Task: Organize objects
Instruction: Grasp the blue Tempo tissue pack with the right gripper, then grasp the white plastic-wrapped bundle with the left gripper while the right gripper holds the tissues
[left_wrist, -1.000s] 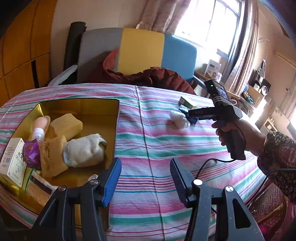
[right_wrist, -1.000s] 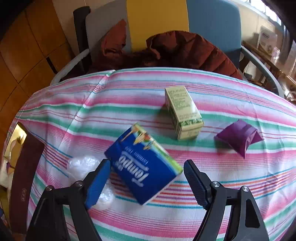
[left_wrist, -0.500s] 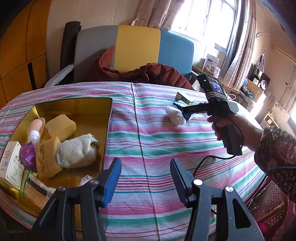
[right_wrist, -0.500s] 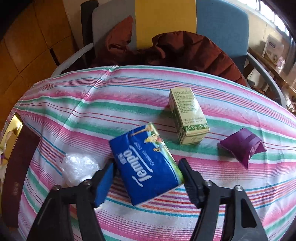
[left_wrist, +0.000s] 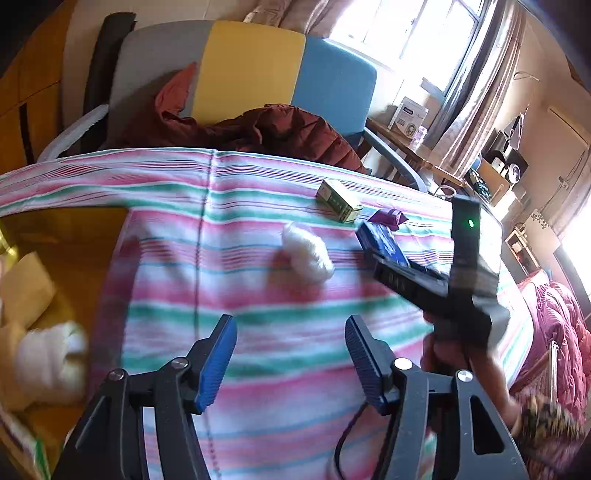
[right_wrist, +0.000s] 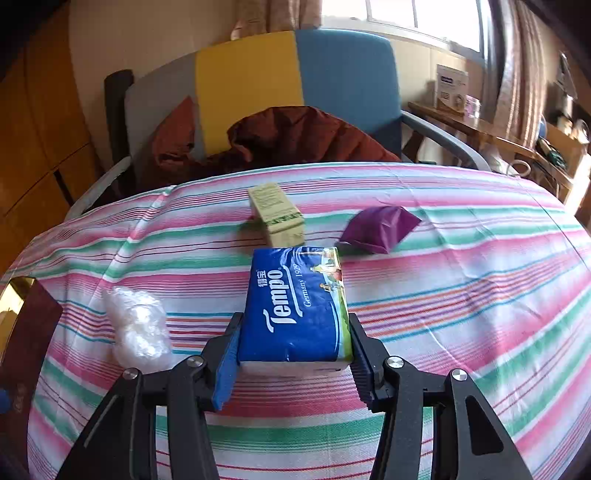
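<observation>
The right gripper (right_wrist: 293, 345), jaws just closing, clamps the tissue pack (right_wrist: 297, 306) on the tablecloth (right_wrist: 461, 280), left gripper (left_wrist: 290, 352) released; the soft pack may slip on lifting

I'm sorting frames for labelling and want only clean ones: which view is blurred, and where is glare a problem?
Left wrist view: motion blur smears the tin's contents and the right gripper; the window is blown out. Right wrist view: sharp, the tissue pack print is legible; only mild window glare.
</observation>
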